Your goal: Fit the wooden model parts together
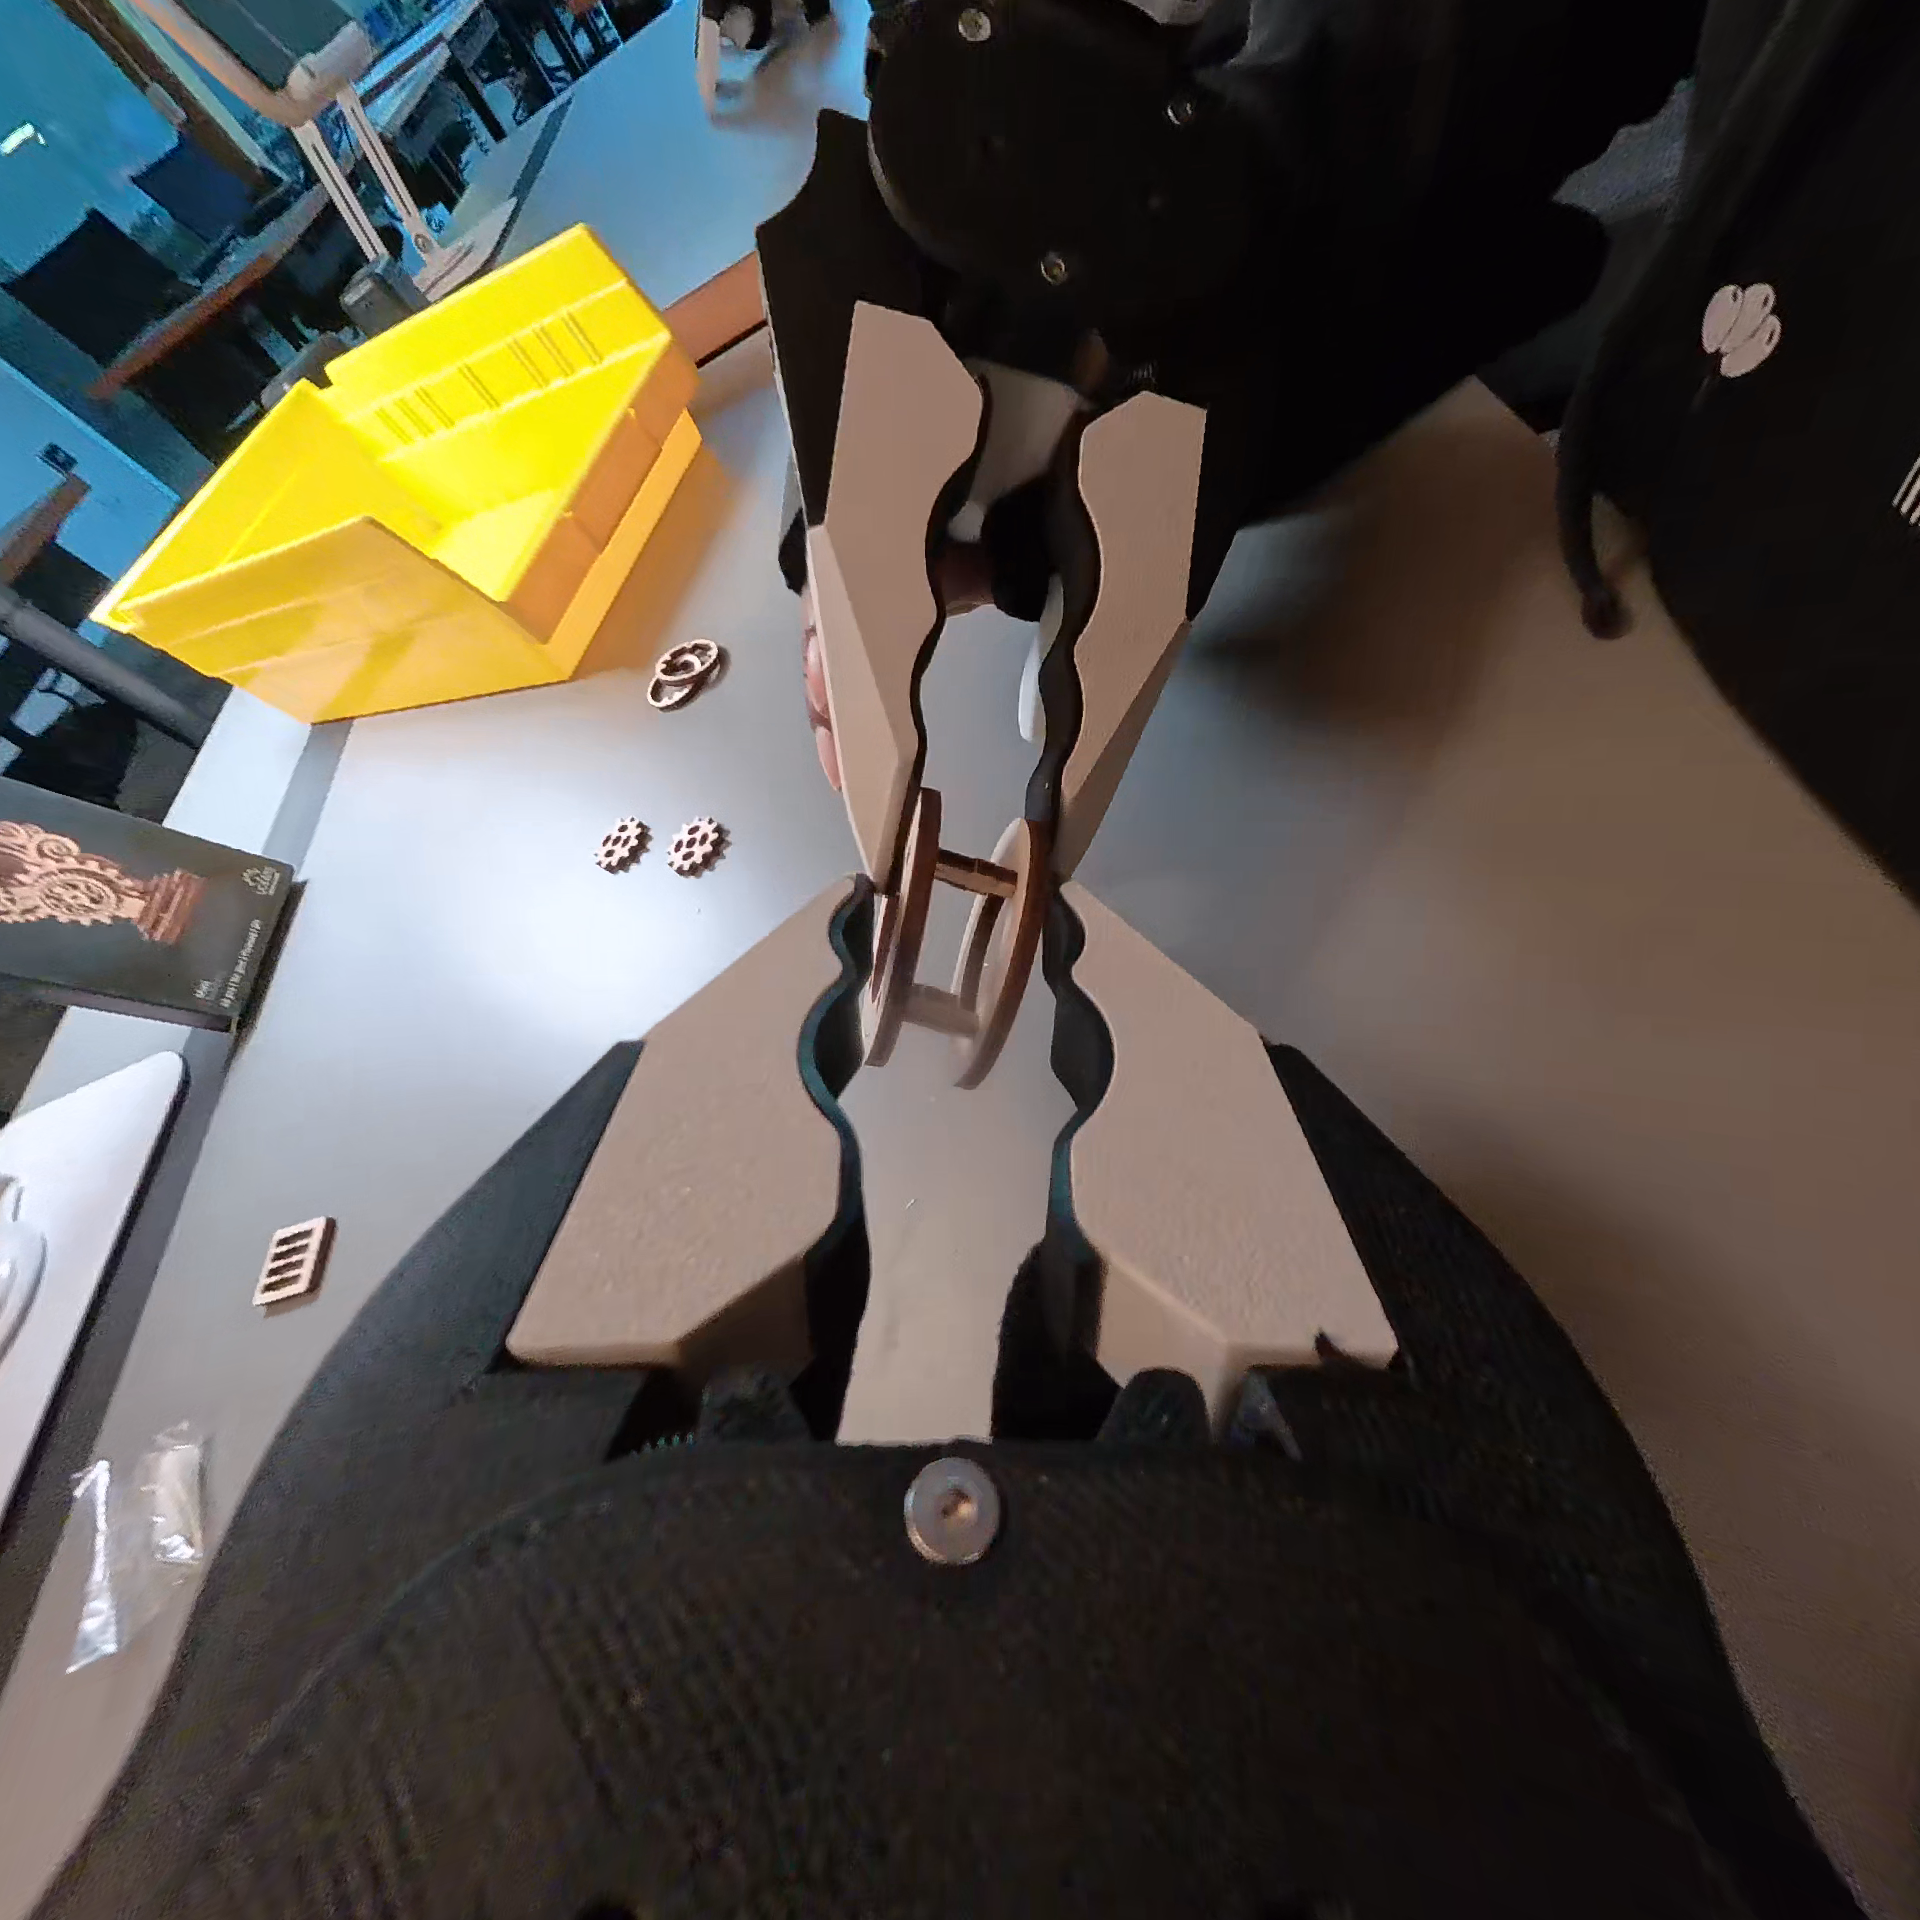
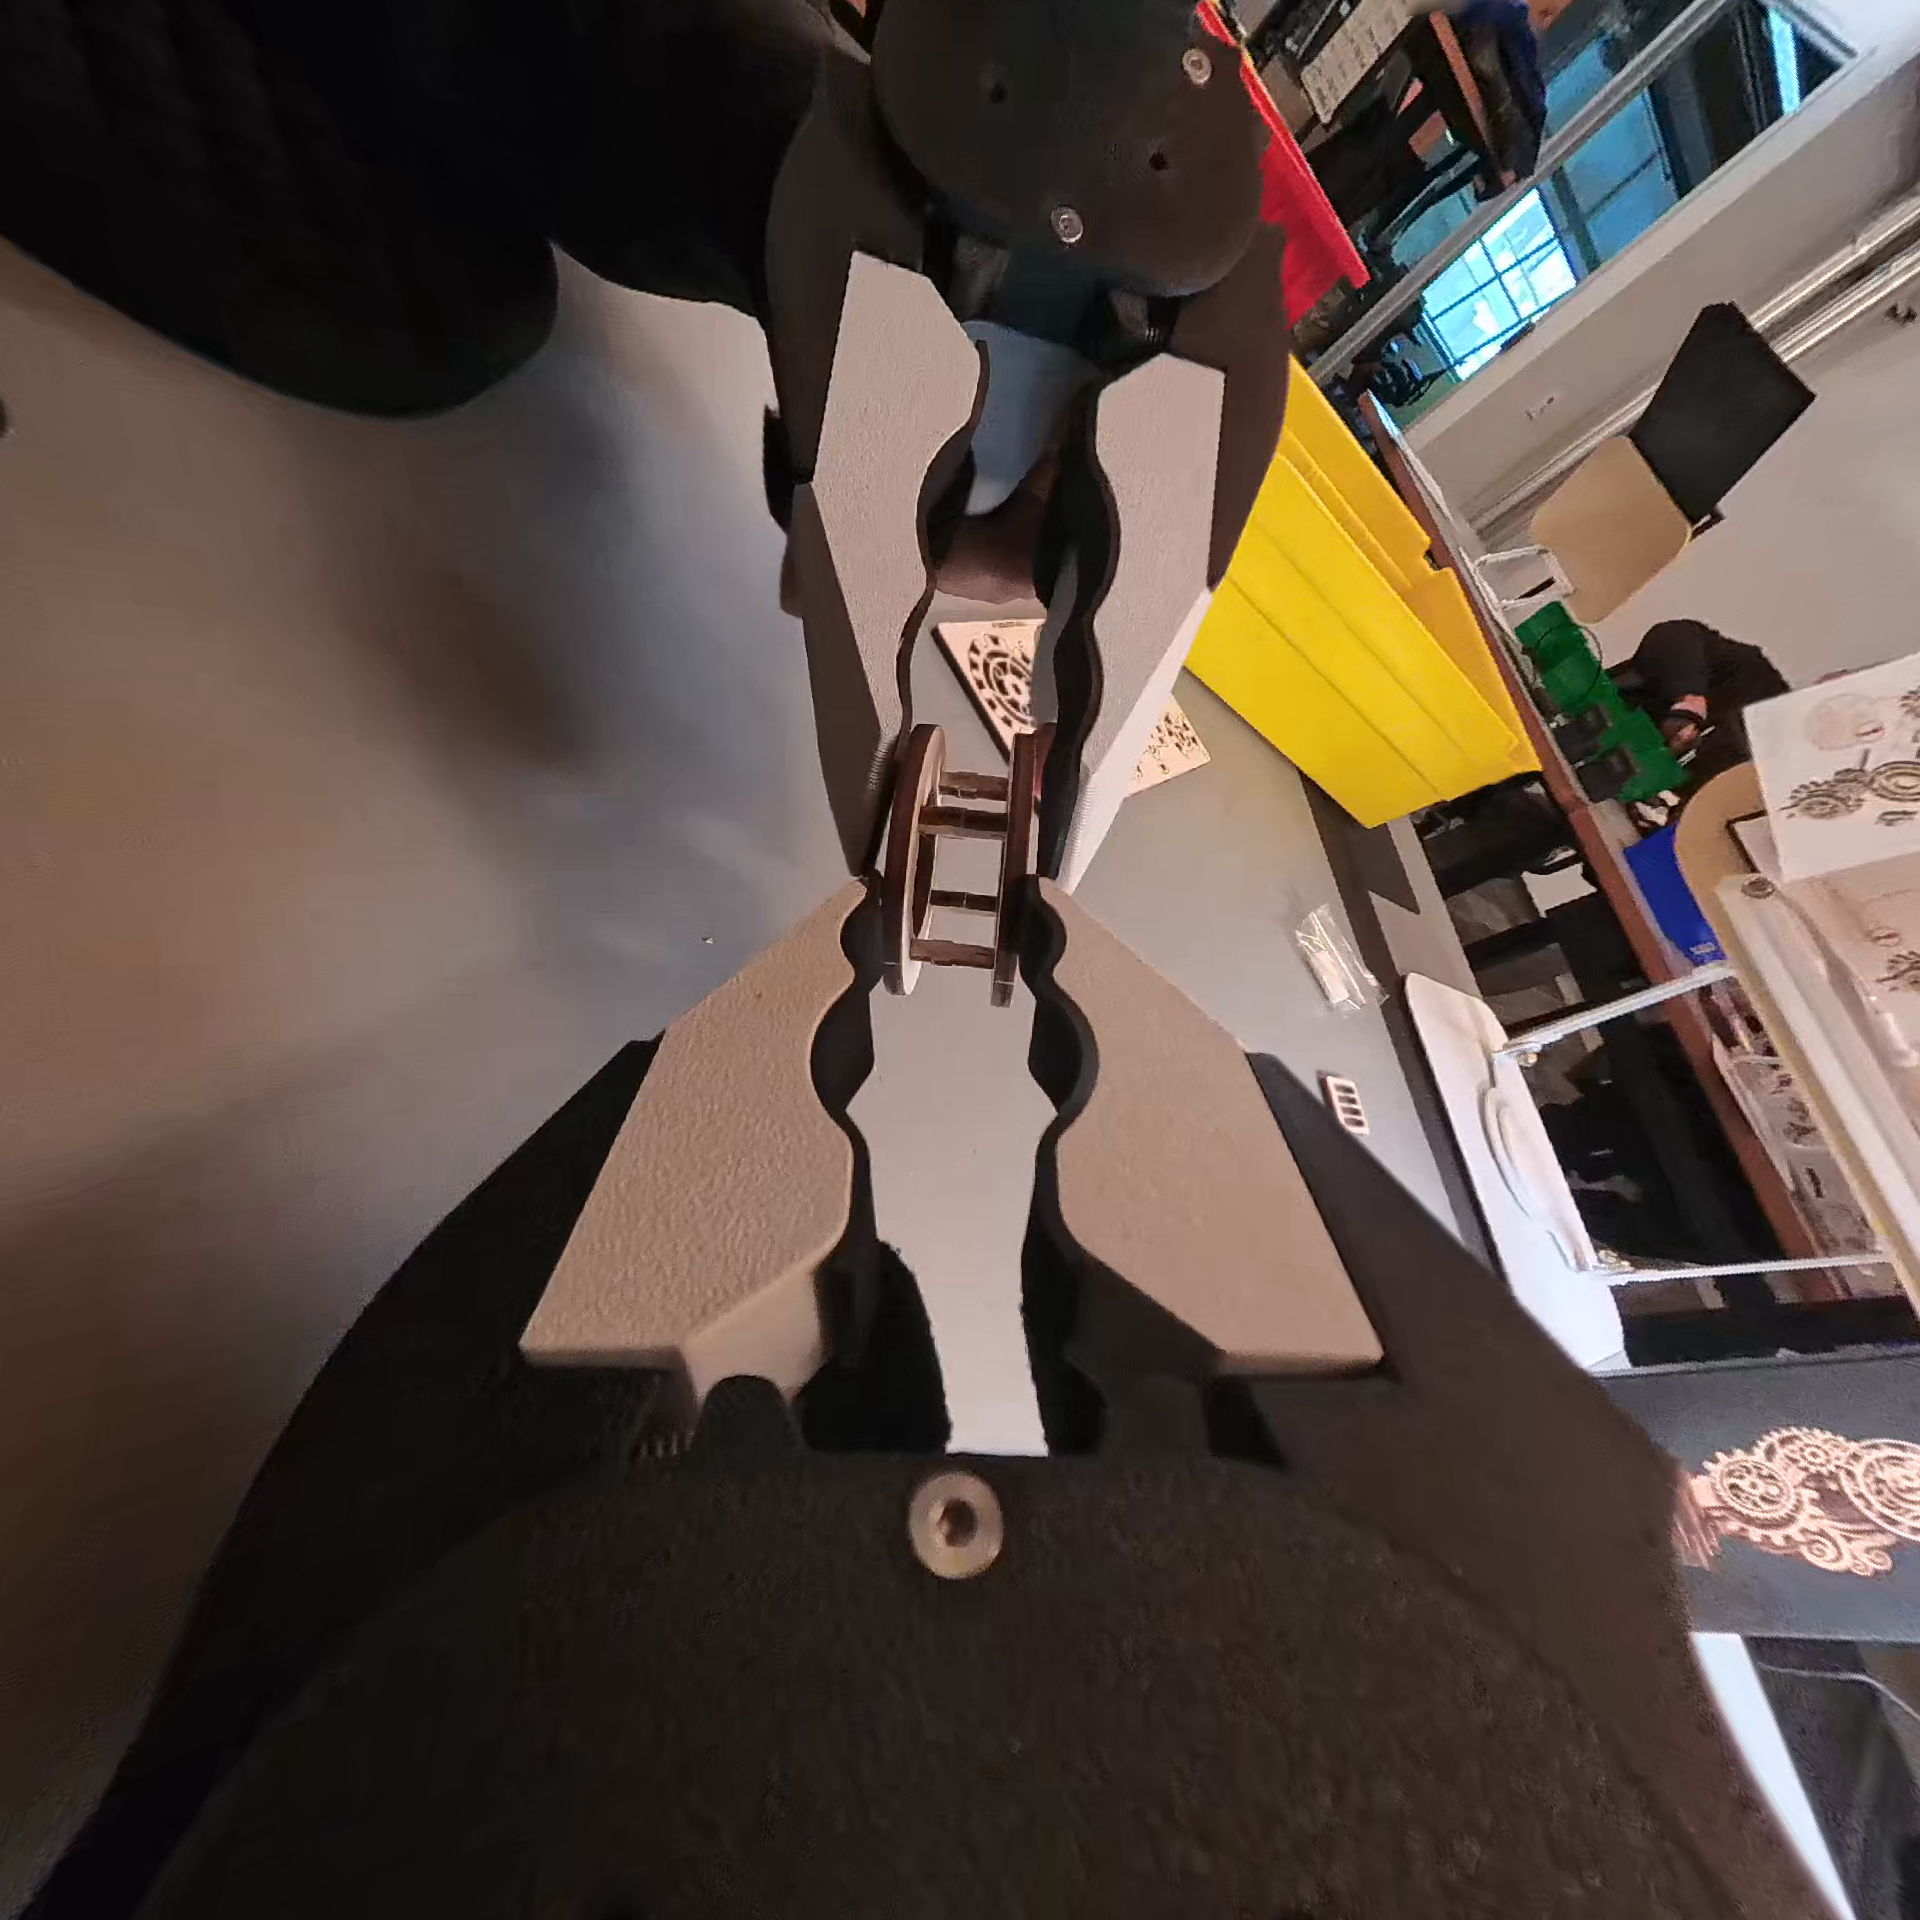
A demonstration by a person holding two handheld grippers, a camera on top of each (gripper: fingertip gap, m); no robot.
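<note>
A wooden spool-like assembly [image 1: 902, 935], two round discs joined by short rungs, hangs above the grey table between both grippers. My left gripper [image 1: 961, 904] is shut on it, its tips pressing the outer faces of the two discs. My right gripper [image 1: 971, 842] comes in from the far side, tip to tip with the left, and is shut on the same discs. In the right wrist view the assembly [image 2: 914, 873] sits between my right gripper [image 2: 951, 899] and the left gripper [image 2: 956, 821] opposite.
Yellow bins [image 1: 416, 520] stand at the table's back. Two small gears [image 1: 623, 844], a ring part [image 1: 684, 673] and a slotted plate [image 1: 294, 1260] lie loose. A black box [image 1: 125, 914], a plastic bag [image 1: 135, 1538], a white tray [image 2: 1496, 1143] and cut wooden sheets [image 2: 992, 665] are nearby. Less than 4 cm separates the two grippers' tips. The slotted plate [image 1: 294, 1260] is about 30 cm from both grippers' fingertips.
</note>
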